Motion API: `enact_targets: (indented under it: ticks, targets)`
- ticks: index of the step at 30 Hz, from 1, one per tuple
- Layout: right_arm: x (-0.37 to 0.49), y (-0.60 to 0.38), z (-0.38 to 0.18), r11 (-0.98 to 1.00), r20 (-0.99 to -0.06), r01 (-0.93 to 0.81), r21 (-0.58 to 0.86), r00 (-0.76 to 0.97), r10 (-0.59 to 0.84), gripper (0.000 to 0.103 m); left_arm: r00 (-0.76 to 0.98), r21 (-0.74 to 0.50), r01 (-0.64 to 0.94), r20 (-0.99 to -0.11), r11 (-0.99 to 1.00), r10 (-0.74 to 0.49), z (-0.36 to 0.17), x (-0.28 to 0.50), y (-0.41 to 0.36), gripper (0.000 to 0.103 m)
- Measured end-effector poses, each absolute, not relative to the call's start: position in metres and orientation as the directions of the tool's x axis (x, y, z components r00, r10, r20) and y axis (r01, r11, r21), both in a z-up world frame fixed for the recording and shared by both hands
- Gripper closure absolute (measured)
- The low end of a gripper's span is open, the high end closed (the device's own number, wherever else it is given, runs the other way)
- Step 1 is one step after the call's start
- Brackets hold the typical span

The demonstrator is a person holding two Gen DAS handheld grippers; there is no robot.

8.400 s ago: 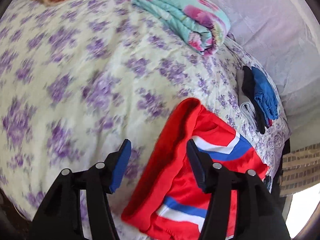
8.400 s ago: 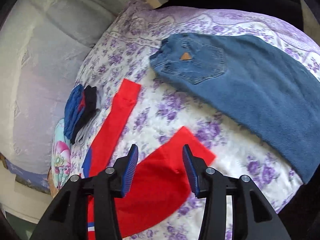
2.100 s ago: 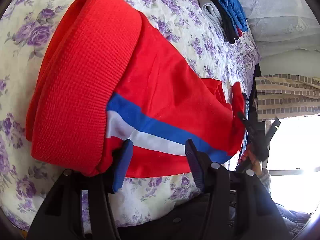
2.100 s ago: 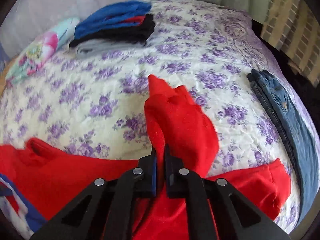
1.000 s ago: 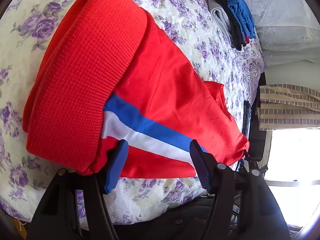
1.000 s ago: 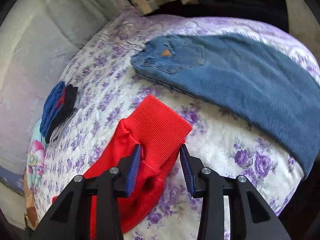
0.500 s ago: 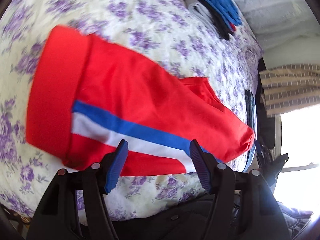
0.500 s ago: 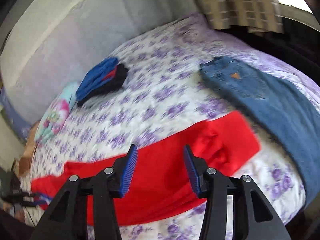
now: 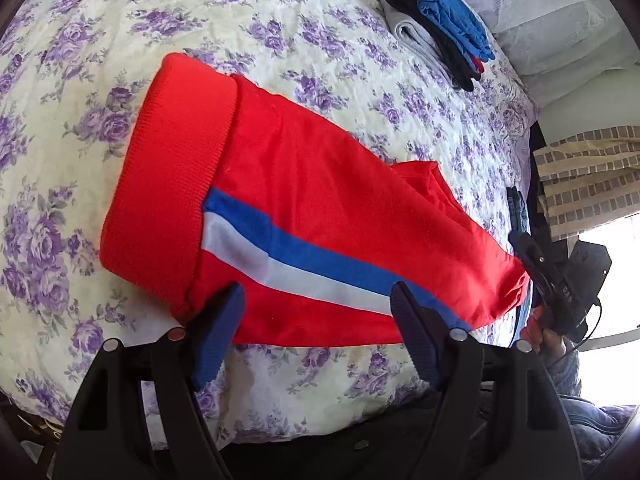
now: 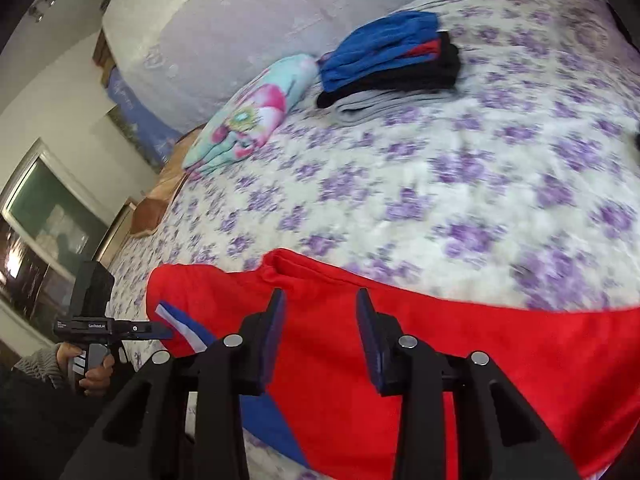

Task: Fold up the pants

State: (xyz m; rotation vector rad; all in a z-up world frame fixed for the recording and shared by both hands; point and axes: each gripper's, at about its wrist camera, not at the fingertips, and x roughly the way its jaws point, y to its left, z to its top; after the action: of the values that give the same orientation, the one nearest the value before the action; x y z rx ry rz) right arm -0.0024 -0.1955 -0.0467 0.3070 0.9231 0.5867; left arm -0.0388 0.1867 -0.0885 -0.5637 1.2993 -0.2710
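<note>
1. Red pants (image 9: pixel 304 216) lying lengthwise on floral bedspread (image 9: pixel 280 20), legs laid one over the other: first fold looks done.
2. Crosswise folds left.
3. Left gripper (image 9: pixel 316 320) opening, empty, above pants' near edge.
4. Right gripper (image 10: pixel 320 324) closing, gripping nothing, above pants.

A bed (image 9: pixel 280 20) carries everything, covered by a cream quilt printed with purple roses. Near its front edge lie the red pants (image 9: pixel 320 208), flat on the quilt, the ribbed waistband to the left and the legs running to the right, a blue and white stripe along the near side. Far to the right sits a stack of folded clothes (image 9: pixel 436 28): grey at the bottom, black and a little red in the middle, blue on top. Just beside that stack in the right wrist view lies a folded turquoise blanket (image 10: pixel 248 112) with pink flowers.
</note>
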Motion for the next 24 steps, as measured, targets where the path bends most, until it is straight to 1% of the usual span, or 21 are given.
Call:
enact_targets:
  ticks: [1,2,8,12,14,17,19,21,24]
  targets:
    - [0.007,-0.178,-0.049,0.793,-0.659,-0.380,0.477,0.441,0.609,0.081,0.275,-0.541,-0.128,-0.825,0.831,-0.494,-0.087,-0.041,0.190,0.030]
    - [0.016,-0.160,-0.053,0.779,-0.669,-0.417,0.469,0.407,0.621,0.081,0.287,-0.546,-0.139,-0.821,0.826,-0.494,-0.086,-0.045,0.194,0.030]
    - [0.046,-0.090,-0.074,0.715,-0.729,-0.542,0.441,0.249,0.638,0.082,0.332,-0.563,-0.180,-0.807,0.806,-0.489,-0.082,-0.056,0.205,0.030]
    - [0.058,-0.078,-0.086,0.705,-0.773,-0.578,0.410,0.190,0.605,0.082,0.351,-0.572,-0.196,-0.799,0.796,-0.488,-0.080,-0.054,0.207,0.030]
    - [0.065,-0.074,-0.095,0.711,-0.796,-0.587,0.387,0.176,0.578,0.082,0.353,-0.573,-0.205,-0.799,0.793,-0.486,-0.080,-0.051,0.208,0.030]
    - [0.069,-0.070,-0.096,0.689,-0.802,-0.614,0.384,0.148,0.578,0.082,0.351,-0.574,-0.217,-0.801,0.789,-0.485,-0.084,-0.049,0.207,0.030]
    - [0.067,-0.062,-0.094,0.670,-0.814,-0.651,0.356,0.137,0.565,0.091,0.344,-0.573,-0.229,-0.804,0.787,-0.485,-0.089,-0.049,0.208,0.030]
    - [0.068,-0.058,-0.089,0.668,-0.815,-0.673,0.318,0.166,0.555,0.093,0.341,-0.576,-0.248,-0.804,0.779,-0.487,-0.094,-0.049,0.208,0.030]
    - [0.080,-0.065,-0.083,0.696,-0.801,-0.642,0.322,0.207,0.561,0.094,0.347,-0.578,-0.256,-0.803,0.775,-0.484,-0.094,-0.050,0.208,0.030]
